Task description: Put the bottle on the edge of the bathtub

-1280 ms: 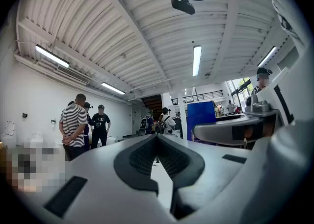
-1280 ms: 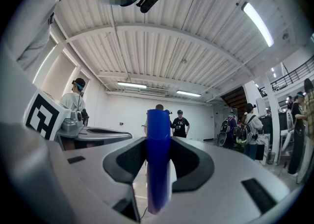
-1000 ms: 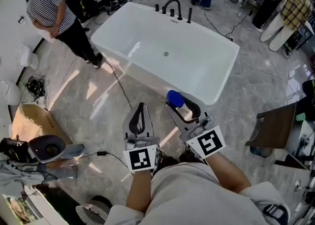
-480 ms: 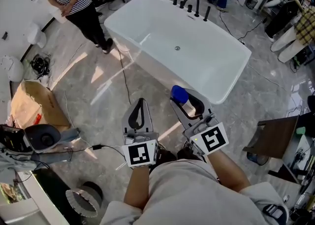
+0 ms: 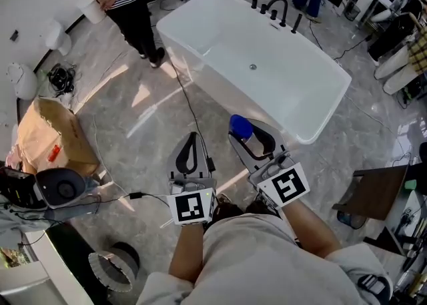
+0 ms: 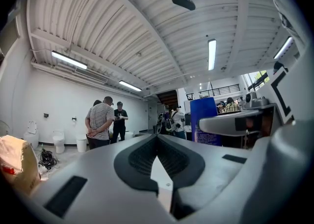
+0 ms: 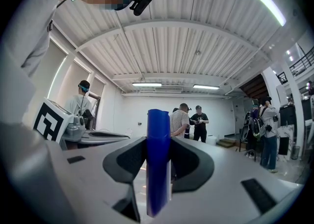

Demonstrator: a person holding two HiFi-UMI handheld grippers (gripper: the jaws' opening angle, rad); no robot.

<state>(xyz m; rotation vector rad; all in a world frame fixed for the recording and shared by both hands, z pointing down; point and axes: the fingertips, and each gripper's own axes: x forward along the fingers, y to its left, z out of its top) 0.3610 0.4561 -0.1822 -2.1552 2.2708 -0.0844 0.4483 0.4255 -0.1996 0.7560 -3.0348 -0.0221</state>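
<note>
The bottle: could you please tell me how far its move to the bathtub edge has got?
Done: the bottle is picked up, clamped between the jaws of the right gripper. In hand: it hangs over the floor, short of the bathtub. Left to do: set it on the tub's rim and let go. The left gripper is shut and empty.
</note>
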